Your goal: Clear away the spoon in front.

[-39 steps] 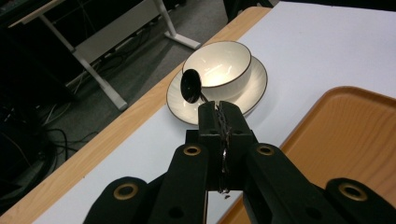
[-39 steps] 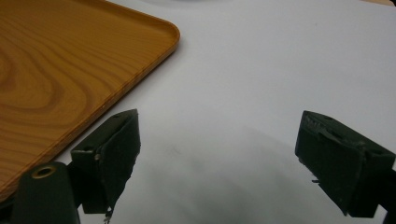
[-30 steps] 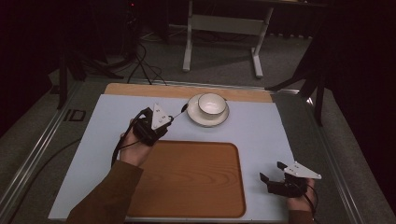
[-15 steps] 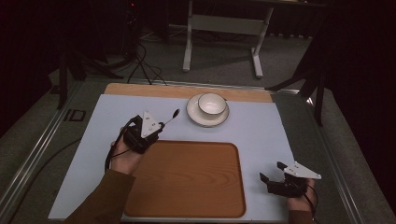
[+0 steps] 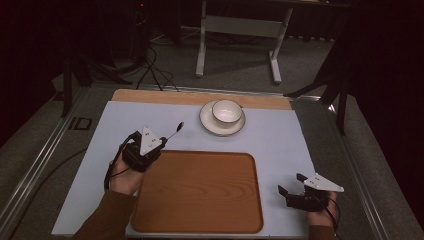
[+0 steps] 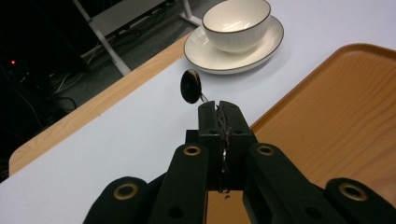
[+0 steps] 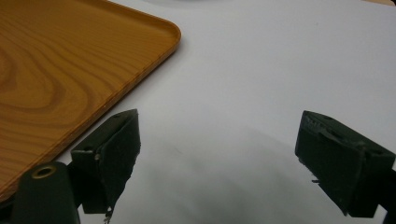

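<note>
A small black spoon sticks up and to the right out of my left gripper, which is shut on its handle just off the wooden tray's top left corner. In the left gripper view the spoon's round bowl stands above the closed jaws, held clear of the table. Behind it a white bowl rests on a white saucer. My right gripper hovers low over the pale mat to the right of the tray, open, with nothing between its jaws.
The tray's rounded corner lies just left of my right gripper. A pale blue mat covers the table, with a wooden strip along the far edge. Beyond the table stand a white frame's legs and loose cables on the floor.
My left gripper has drawn back from the saucer toward the tray's top left corner, carrying the spoon with it. The right gripper has stayed where it was.
</note>
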{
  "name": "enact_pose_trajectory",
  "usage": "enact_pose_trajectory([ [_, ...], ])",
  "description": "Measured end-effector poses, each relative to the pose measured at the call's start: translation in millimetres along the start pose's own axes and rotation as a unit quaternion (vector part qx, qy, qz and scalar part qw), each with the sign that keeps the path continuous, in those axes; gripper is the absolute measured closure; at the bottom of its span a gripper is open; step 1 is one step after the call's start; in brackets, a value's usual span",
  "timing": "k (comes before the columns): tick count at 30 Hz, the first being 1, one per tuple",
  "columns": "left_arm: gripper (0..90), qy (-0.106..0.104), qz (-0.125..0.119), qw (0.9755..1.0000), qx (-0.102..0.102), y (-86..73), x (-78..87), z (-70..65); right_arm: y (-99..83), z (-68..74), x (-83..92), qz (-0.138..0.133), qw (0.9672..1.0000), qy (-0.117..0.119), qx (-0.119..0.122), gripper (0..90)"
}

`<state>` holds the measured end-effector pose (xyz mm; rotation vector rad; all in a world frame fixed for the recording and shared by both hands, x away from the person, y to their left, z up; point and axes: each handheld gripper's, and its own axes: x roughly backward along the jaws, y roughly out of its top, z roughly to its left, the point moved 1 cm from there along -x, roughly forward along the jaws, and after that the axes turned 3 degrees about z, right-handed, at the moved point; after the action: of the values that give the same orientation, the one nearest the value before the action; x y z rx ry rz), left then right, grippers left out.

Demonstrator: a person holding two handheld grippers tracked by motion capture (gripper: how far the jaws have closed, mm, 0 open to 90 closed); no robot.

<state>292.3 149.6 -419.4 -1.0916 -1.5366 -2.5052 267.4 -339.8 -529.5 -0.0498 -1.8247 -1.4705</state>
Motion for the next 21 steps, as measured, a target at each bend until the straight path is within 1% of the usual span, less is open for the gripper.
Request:
enact_pose_trajectory([
  [6,88.8,0.003,0.002,1.0,0.009,-8.9,4.2,0.5,0.0,0.2,-0.2,0.0,1.0,0.0,0.0,13.9],
  [12,88.8,0.008,0.005,0.9999,0.008,-14.9,8.2,0.8,0.0,0.3,-0.4,0.001,1.0,0.001,0.0,13.9],
  [16,88.8,0.012,0.007,0.9998,0.015,-20.7,11.8,1.5,-0.1,0.3,-0.4,0.001,1.0,0.001,0.0,13.9],
  [21,88.8,0.013,0.011,0.9997,0.016,-26.2,14.4,1.4,0.0,0.6,-0.5,0.002,1.0,0.0,0.0,13.9],
])
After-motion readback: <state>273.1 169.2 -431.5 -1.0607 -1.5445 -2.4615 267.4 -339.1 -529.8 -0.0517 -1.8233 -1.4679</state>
